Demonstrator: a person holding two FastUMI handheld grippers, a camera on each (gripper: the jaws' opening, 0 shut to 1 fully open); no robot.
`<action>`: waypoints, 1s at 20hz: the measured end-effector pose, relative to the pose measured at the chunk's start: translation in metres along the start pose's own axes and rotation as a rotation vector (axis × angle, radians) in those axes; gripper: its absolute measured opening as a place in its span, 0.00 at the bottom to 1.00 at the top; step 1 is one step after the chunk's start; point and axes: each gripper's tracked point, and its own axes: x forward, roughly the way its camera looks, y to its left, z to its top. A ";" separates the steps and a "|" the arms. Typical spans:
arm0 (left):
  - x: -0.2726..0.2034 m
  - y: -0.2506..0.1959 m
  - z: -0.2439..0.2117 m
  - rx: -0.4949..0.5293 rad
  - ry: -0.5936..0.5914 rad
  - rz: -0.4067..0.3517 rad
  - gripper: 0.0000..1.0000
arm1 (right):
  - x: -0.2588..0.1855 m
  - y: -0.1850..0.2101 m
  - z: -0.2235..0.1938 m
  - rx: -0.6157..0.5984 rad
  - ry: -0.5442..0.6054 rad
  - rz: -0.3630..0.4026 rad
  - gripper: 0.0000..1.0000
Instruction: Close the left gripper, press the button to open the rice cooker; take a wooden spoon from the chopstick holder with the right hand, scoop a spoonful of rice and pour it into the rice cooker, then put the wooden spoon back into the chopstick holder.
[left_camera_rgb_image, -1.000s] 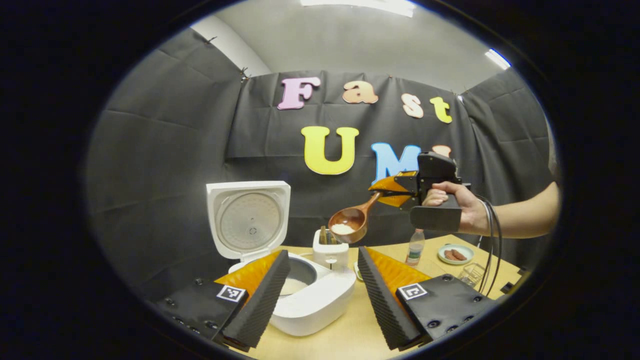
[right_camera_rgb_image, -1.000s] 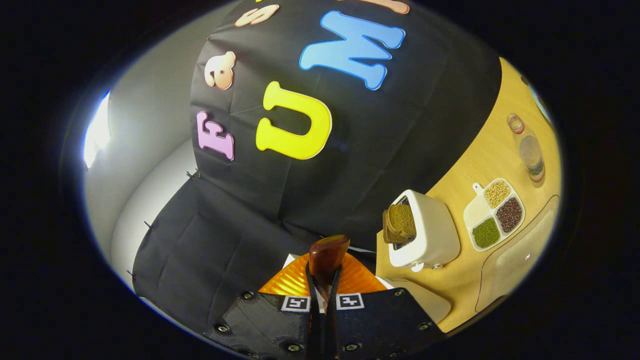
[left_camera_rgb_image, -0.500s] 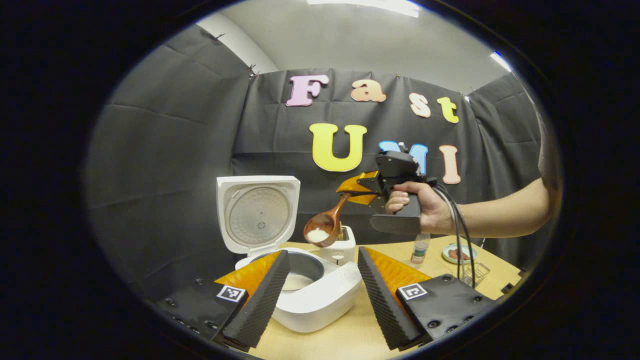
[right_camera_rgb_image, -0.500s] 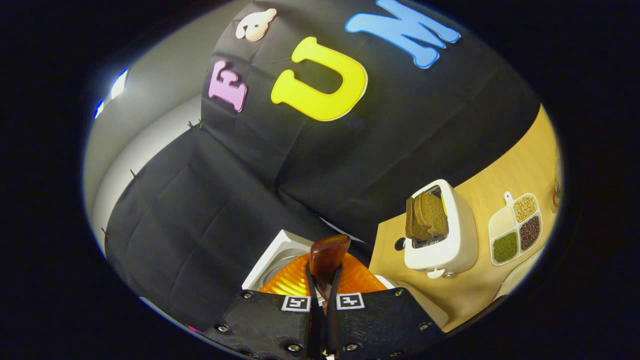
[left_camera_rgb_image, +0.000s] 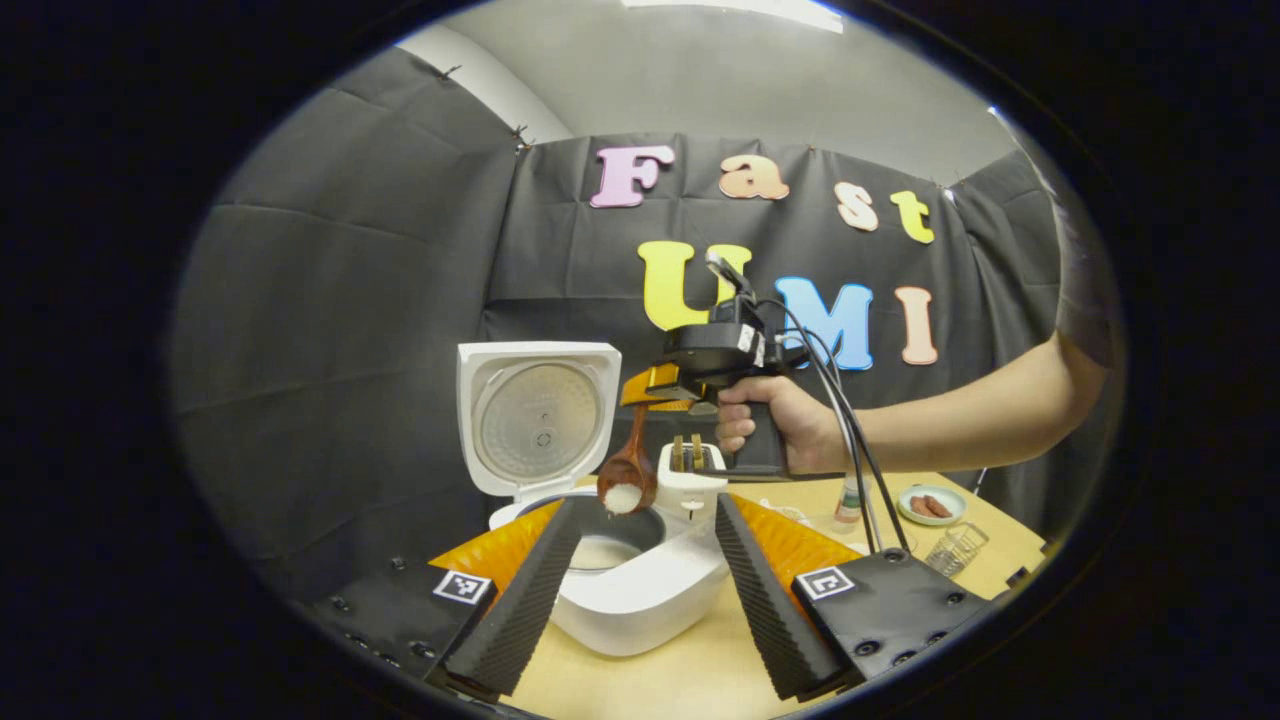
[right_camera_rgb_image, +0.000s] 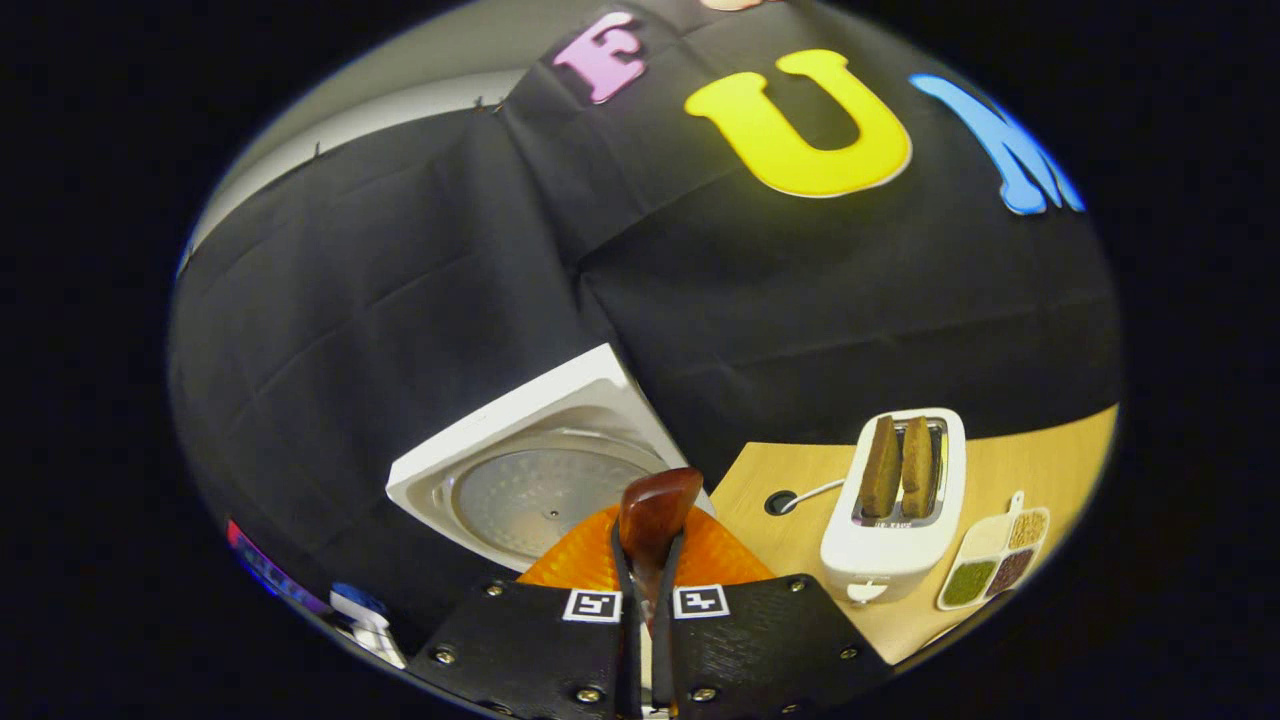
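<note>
- Left gripper (left_camera_rgb_image: 640, 560): I see its ridged black fingers spread wide, gripping nothing, framing the white rice cooker (left_camera_rgb_image: 640, 590) on the light wooden table (left_camera_rgb_image: 690, 670).
- The cooker's lid (left_camera_rgb_image: 538, 415) stands raised; pale rice (left_camera_rgb_image: 600, 550) lies in the pot.
- Brown wooden spoon (left_camera_rgb_image: 627, 478): bowl tipped down over the pot, white rice in it.
- Right gripper (left_camera_rgb_image: 655, 385), held by a hand (left_camera_rgb_image: 775, 425): clenched on the spoon handle (right_camera_rgb_image: 655, 520).
- White toaster (right_camera_rgb_image: 893, 520) with two brown slices sits right of the cooker.
- I cannot make out the chopstick holder.
</note>
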 end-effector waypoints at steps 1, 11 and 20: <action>-0.001 0.001 0.001 -0.003 -0.002 0.004 0.95 | 0.004 0.005 -0.003 -0.056 0.006 0.004 0.05; -0.015 0.003 -0.006 0.015 0.010 0.043 0.93 | 0.007 0.056 -0.021 -0.565 0.024 0.071 0.05; -0.009 -0.010 0.002 0.014 -0.001 0.001 0.98 | -0.030 0.024 0.035 -0.037 -0.090 0.093 0.05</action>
